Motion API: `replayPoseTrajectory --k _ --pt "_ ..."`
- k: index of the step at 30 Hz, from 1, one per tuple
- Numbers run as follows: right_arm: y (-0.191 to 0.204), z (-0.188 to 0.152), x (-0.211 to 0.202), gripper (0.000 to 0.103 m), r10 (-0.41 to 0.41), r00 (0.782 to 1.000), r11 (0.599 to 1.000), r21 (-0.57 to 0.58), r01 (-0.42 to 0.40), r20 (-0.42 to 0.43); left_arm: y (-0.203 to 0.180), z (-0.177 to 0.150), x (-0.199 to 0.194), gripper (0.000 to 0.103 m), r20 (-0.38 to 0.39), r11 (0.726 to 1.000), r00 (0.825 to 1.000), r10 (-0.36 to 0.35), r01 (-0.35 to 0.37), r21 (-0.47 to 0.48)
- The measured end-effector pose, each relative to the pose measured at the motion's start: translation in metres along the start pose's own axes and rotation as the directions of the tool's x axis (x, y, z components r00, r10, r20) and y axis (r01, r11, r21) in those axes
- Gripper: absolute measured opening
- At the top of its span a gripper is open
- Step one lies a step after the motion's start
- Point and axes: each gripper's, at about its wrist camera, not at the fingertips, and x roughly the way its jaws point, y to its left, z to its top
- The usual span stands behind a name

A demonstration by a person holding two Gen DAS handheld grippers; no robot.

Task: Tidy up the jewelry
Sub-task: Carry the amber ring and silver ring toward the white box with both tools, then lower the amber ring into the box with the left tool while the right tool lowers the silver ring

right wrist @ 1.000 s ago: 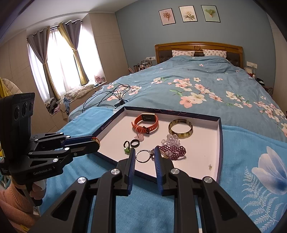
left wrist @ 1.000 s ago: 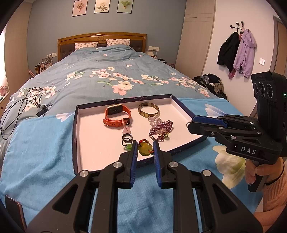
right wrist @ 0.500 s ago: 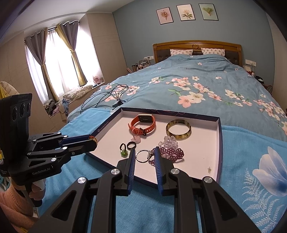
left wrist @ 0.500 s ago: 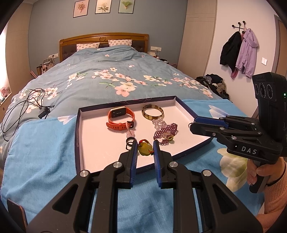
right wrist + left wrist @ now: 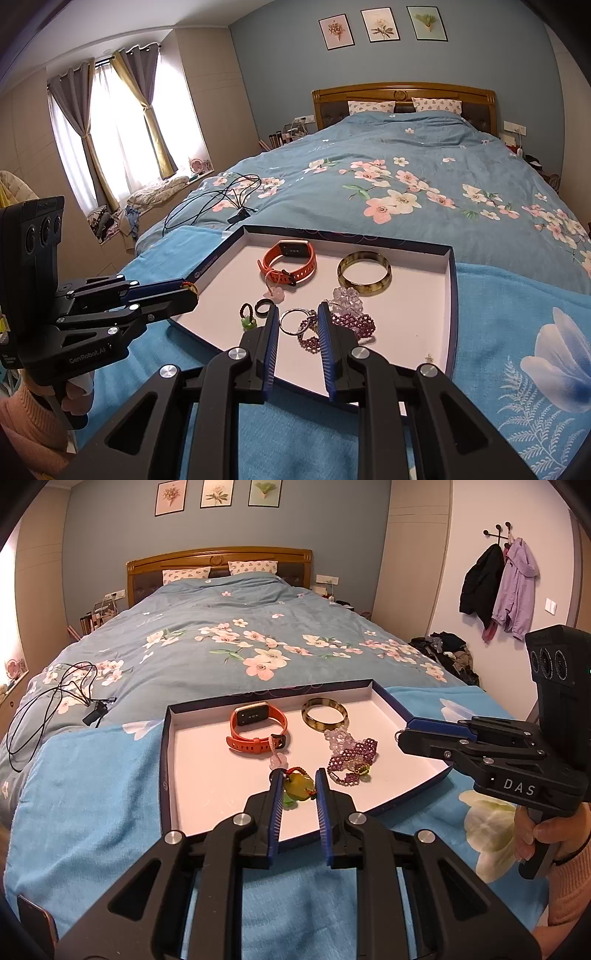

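Left claw [image 5: 298, 788] grips a green pendant [image 5: 300, 785]; right claw [image 5: 298, 325] grips a silver ring [image 5: 292, 322], both above the tray [image 5: 168, 760] on the bed [image 5: 221, 642].

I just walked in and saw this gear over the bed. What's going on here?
A person holds a tool in each hand over a shallow dark-rimmed white tray on the bed, sorting jewelry. The left tool grips a yellow-green stone pendant on a red cord. The right tool grips a thin silver metal ring. An orange-strapped watch, a mottled brown bangle and a purple beaded bracelet lie in the tray.
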Motion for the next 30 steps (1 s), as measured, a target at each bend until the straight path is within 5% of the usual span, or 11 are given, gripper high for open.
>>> replayPoseTrajectory --k 30 --pt "-0.009 0.006 0.02 0.019 -0.01 0.999 1.0 0.012 0.01 -0.035 0.005 0.008 0.02 0.018 -0.026 0.999 0.999 0.034 -0.034 -0.011"
